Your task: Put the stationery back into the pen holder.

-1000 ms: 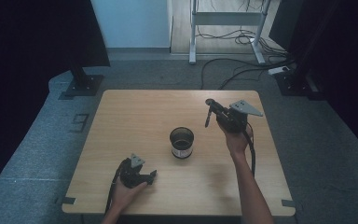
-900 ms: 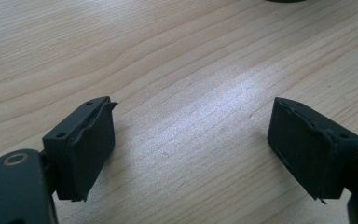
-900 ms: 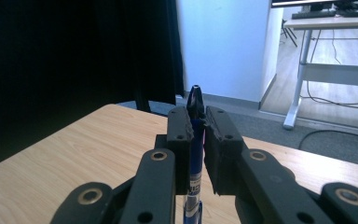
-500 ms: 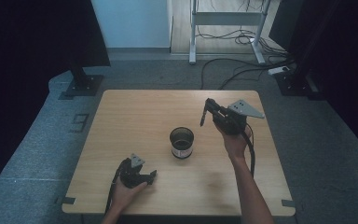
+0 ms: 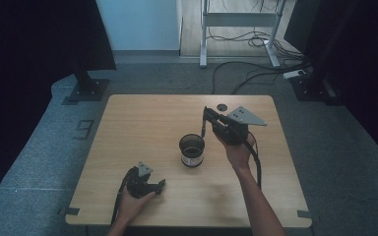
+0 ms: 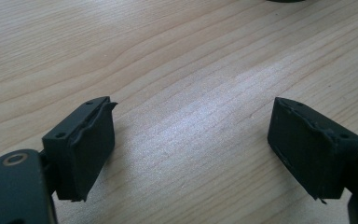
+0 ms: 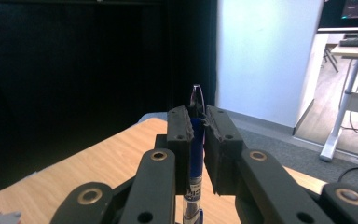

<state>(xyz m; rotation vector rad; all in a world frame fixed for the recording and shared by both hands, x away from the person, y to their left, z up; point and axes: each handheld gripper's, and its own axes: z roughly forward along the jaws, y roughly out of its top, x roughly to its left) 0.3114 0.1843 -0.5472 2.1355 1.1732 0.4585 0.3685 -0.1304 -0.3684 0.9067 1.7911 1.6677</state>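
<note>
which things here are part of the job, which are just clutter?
In the job:
- pen, clamped upright in the right gripper
- cup at mid table, open top, close to the pen

Not in the job:
- left gripper, jaws apart, nothing between them
- cables on the floor
- desk frame behind

One wooden table [image 5: 142, 123] at frame centre carries one dark cup [image 5: 192, 150]; two handheld grippers, left gripper [image 5: 150, 186] lower left, right gripper [image 5: 205, 120] centre right, and one blue pen [image 7: 196, 140].

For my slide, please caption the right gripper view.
Right gripper, jaws shut on a blue pen, above the wooden table.
</note>
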